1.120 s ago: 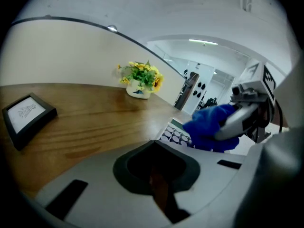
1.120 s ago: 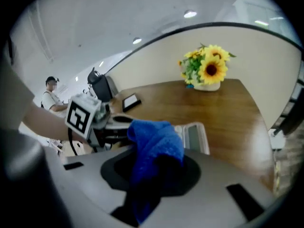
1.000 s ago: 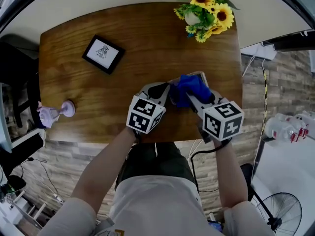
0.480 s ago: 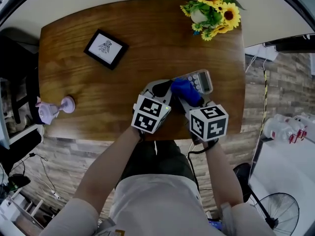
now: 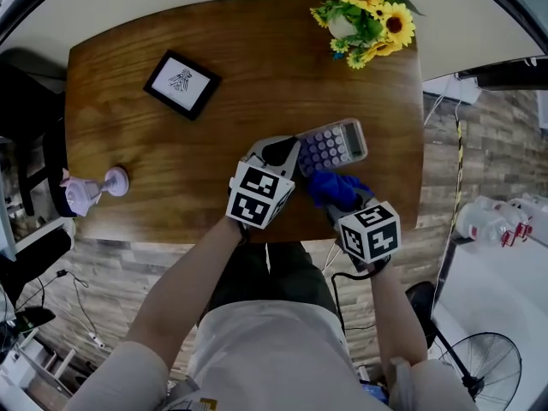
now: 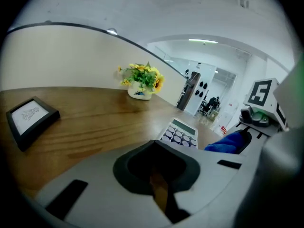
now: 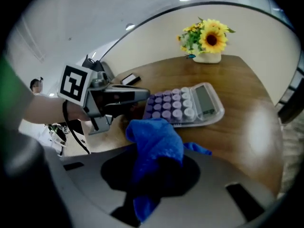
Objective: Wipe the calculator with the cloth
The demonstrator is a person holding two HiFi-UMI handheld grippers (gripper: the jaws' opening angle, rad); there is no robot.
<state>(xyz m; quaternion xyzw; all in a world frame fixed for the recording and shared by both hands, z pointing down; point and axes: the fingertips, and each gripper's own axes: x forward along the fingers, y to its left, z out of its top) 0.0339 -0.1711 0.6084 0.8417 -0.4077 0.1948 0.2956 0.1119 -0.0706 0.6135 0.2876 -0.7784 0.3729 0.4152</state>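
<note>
A grey calculator (image 5: 332, 146) with purple keys lies on the wooden table (image 5: 257, 50), near its front right. My left gripper (image 5: 280, 151) is shut, and its tip rests at the calculator's left end (image 7: 156, 109). A bunched blue cloth (image 5: 334, 188) is clamped in my right gripper (image 5: 341, 197), which is shut on it. The cloth (image 7: 154, 141) hangs just in front of the calculator's near edge, off the keys. In the left gripper view the calculator (image 6: 179, 133) shows to the right of the jaws.
A vase of sunflowers (image 5: 364, 11) stands at the back right corner. A black picture frame (image 5: 181, 84) lies at the back left. A small pink object (image 5: 94, 191) sits by the front left edge. The table's front edge runs just under both grippers.
My right gripper has pulled the cloth back toward the table's front edge, off the calculator, so the keys now show. The left gripper has stayed at the calculator's left end.
</note>
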